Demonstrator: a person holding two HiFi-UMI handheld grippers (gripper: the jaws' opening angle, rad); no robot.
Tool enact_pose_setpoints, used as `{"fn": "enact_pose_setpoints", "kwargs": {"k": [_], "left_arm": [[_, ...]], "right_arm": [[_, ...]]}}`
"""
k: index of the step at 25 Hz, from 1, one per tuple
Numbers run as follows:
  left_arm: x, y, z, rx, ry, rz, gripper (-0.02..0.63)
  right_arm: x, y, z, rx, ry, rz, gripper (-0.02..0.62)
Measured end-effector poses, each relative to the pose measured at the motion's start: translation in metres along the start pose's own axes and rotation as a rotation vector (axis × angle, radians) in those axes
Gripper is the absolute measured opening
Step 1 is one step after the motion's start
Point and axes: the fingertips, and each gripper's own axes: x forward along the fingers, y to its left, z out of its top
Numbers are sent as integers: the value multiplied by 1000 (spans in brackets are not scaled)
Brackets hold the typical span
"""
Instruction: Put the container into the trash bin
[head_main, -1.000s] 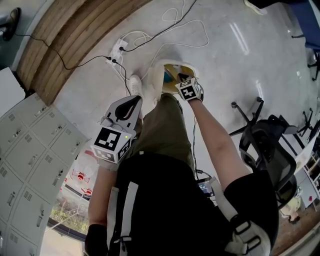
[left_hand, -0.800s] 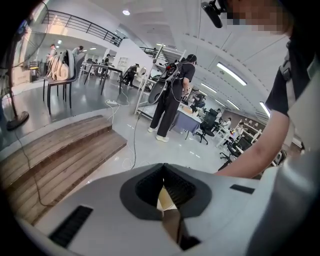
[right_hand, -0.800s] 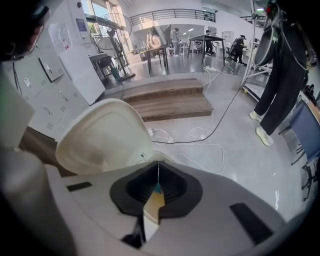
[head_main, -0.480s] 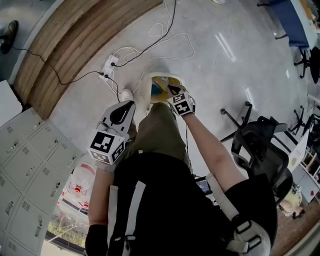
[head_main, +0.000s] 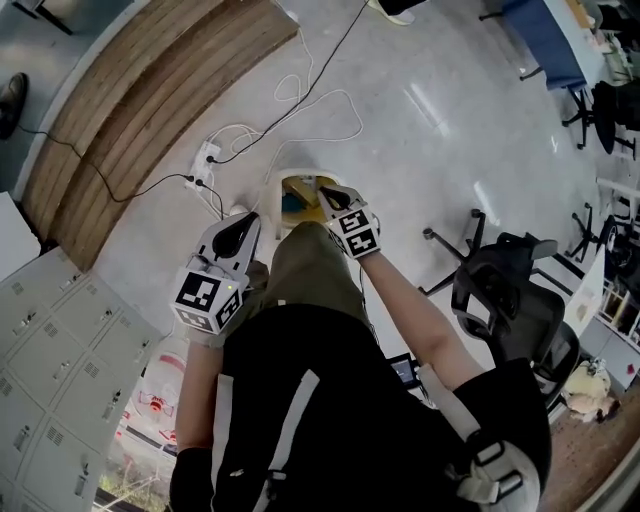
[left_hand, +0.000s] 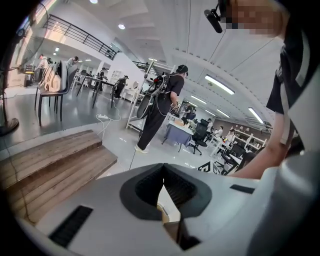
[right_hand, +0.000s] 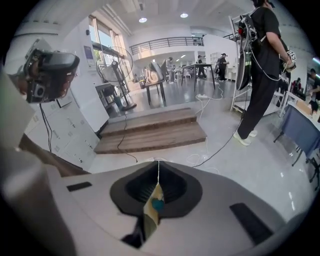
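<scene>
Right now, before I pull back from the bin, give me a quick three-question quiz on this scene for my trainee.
1. True or false: the right gripper has a container clamped between its jaws.
2. What lies on the floor to the left of the trash bin in the head view? A. a power strip with cables; B. a broom; C. a cardboard box.
3. Fill in: the jaws of the left gripper are ___ (open or shut).

Key:
1. False. Its jaws meet with nothing between them.
2. A.
3. Shut. The tips touch.
</scene>
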Motion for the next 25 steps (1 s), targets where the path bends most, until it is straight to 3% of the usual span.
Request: {"fn": "enact_pose_setpoints", "kwargs": {"k": [10, 25], "left_arm": [[10, -25, 45, 72, -55, -84, 9], [4, -61, 113, 219, -113, -212, 9]], "right_arm": [[-80, 2, 67, 3, -178, -43, 18], [-206, 7, 134, 48, -398, -173, 18]]}}
